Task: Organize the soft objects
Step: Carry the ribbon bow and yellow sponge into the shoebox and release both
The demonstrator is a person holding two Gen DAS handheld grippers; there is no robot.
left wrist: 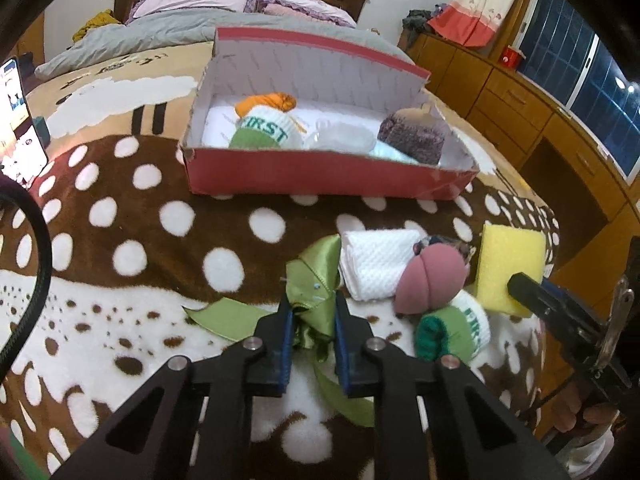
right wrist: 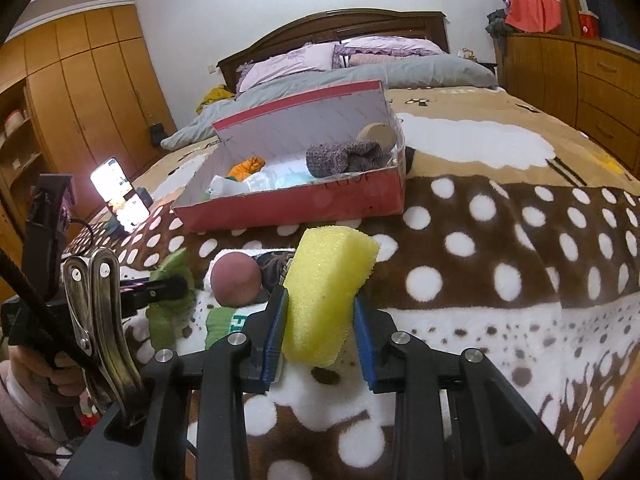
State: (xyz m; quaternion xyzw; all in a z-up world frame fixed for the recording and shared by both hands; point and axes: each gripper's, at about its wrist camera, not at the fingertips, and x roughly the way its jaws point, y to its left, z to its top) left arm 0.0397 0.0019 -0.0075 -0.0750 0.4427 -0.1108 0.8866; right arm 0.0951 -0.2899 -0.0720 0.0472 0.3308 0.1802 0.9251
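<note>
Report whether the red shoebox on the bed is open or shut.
Open. The red shoebox has its lid tipped up at the back, so the rolled socks inside show.

Green satin ribbon (left wrist: 314,280) (crumpled), upright yellow sponge (right wrist: 326,292), red box (left wrist: 320,176) behind

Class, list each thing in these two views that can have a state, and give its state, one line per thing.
Red box: lid open, partly filled.
Left gripper: shut on green ribbon.
Right gripper: shut on yellow sponge.
White cloth: folded, lying on the blanket.
Phone: screen lit.
</note>
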